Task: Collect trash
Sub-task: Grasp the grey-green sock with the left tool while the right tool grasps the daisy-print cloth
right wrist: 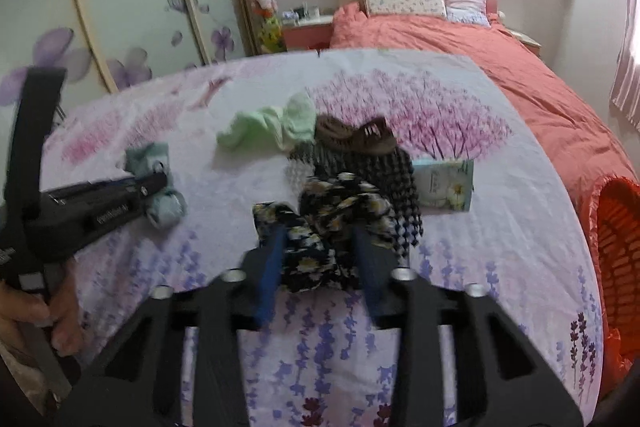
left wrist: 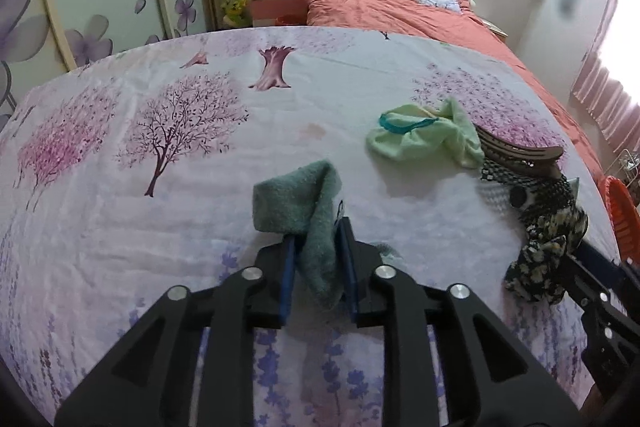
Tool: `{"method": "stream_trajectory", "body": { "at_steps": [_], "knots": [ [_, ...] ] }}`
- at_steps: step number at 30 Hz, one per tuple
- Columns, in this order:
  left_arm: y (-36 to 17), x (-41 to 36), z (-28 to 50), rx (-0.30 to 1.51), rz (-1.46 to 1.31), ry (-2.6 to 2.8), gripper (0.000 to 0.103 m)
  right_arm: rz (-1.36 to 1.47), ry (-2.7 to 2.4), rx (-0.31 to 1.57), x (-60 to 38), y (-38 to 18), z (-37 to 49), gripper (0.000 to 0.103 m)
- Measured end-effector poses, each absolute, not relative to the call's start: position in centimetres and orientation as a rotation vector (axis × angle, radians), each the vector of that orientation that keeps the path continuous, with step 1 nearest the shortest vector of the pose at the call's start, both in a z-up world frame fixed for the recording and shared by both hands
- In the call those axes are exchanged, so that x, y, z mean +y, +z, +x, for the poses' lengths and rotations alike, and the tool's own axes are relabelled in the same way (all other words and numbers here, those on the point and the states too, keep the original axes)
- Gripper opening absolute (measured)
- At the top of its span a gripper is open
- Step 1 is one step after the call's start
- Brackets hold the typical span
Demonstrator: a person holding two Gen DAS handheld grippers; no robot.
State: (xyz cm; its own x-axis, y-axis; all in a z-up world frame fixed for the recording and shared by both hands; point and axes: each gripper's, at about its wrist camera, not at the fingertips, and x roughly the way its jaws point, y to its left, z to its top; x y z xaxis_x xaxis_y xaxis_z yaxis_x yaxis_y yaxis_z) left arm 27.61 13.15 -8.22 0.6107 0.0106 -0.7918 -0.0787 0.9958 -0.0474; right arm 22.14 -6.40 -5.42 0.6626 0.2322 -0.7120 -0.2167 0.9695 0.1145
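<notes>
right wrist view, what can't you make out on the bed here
- Floral cloth between the right gripper fingers: motion blur hides whether the pads press it.
- Checked cloth: its near part lies under the floral cloth.
- Orange basket: cut off by the right edge.
- Bedside table items: too small.

The left gripper (left wrist: 318, 259) is matte black, built of angular linkage arms with triangular cut-outs, pinned by round silver screws (left wrist: 252, 273). Its fingers (left wrist: 289, 275) carry flat blue pads on their inner faces. The right gripper (right wrist: 320, 259) has the same make: black arms, silver pivot screws (right wrist: 401, 274), blue-lined fingers (right wrist: 272, 267). Seen from the right wrist camera, the left gripper's body shows small white lettering on its side, too blurred to read, and a black upright handle (right wrist: 32, 131) gripped by a bare hand (right wrist: 36, 311).
</notes>
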Motion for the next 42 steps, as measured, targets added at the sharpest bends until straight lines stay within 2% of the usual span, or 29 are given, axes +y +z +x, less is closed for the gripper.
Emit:
{"method": "stream_trajectory", "body": {
  "at_steps": [1, 4, 10, 16, 29, 32, 42],
  "knots": [
    [-8.3, 13.1, 27.7, 0.908, -0.083, 0.056, 0.029, 0.026, 0.245, 0.805, -6.8, -5.5, 21.9, 0.011],
    [-8.5, 13.1, 27.8, 0.907, -0.09, 0.068, 0.037, 0.056, 0.206, 0.786, -8.5, -5.2, 21.7, 0.003],
    [-8.8, 13.0, 28.0, 0.899, -0.082, 0.085, 0.043, 0.114, 0.083, 0.749, -12.6, -4.3, 22.3, 0.003],
    [-9.1, 13.0, 28.0, 0.897, -0.08, 0.089, 0.046, 0.117, -0.053, 0.796, -16.2, -5.6, 23.8, 0.003],
    [-9.1, 13.5, 27.9, 0.9, -0.091, 0.086, 0.053, 0.205, -0.071, 0.868, -18.1, -7.7, 24.6, 0.003],
    [-9.2, 13.6, 27.9, 0.904, -0.086, 0.103, 0.057, 0.199, -0.073, 0.869, -18.1, -7.7, 24.7, 0.003],
    [-9.2, 13.7, 27.9, 0.904, -0.093, 0.105, 0.06, 0.253, -0.049, 0.867, -18.9, -7.8, 24.4, 0.003]
  ]
}}
